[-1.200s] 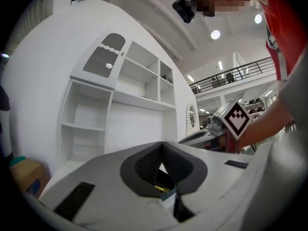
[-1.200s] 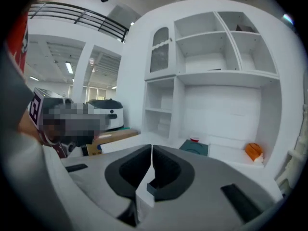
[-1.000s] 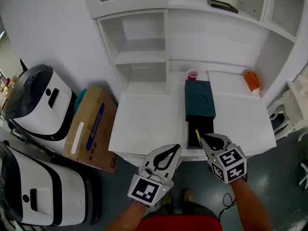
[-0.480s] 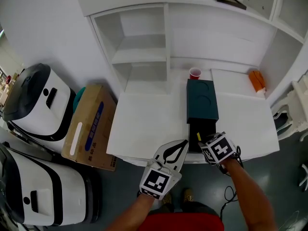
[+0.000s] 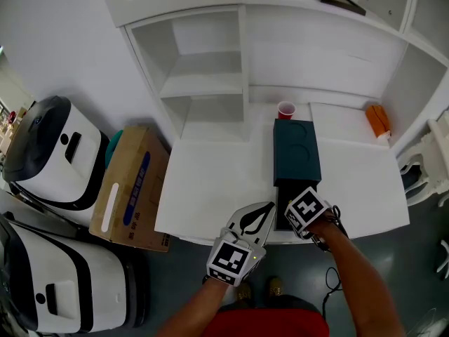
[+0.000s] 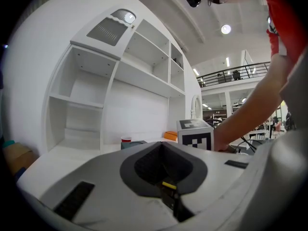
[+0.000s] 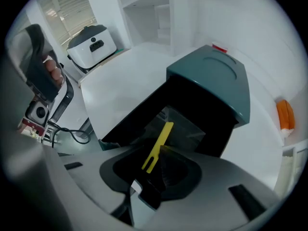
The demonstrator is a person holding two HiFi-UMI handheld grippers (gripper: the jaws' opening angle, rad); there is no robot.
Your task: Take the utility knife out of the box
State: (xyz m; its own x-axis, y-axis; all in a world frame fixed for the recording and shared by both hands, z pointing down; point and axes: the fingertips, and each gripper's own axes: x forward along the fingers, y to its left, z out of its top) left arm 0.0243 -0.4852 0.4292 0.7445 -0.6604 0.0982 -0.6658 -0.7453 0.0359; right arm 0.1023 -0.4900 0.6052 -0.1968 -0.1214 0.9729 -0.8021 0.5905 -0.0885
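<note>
The teal box (image 5: 296, 149) lies on the white table (image 5: 210, 181), its black tray (image 5: 286, 194) pulled out toward me. In the right gripper view the yellow utility knife (image 7: 159, 143) rests in that tray (image 7: 144, 114) on clear wrapping. My right gripper (image 5: 303, 213) points steeply down into the tray. Its jaws have just been opening and stand open, the knife's near end showing between the tips (image 7: 161, 153), not pressed. My left gripper (image 5: 269, 208) hovers level at the table's front edge, left of the tray, shut and empty (image 6: 161, 144).
A red cup (image 5: 285, 109) stands behind the box. An orange object (image 5: 377, 120) lies at the table's back right. White shelving (image 5: 203, 69) rises behind. A cardboard carton (image 5: 126, 188) and white appliances (image 5: 42, 153) stand on the floor at left.
My right gripper has tipped from nearly level to steeply down and sunk into the open tray. My left gripper has moved forward to the table's edge.
</note>
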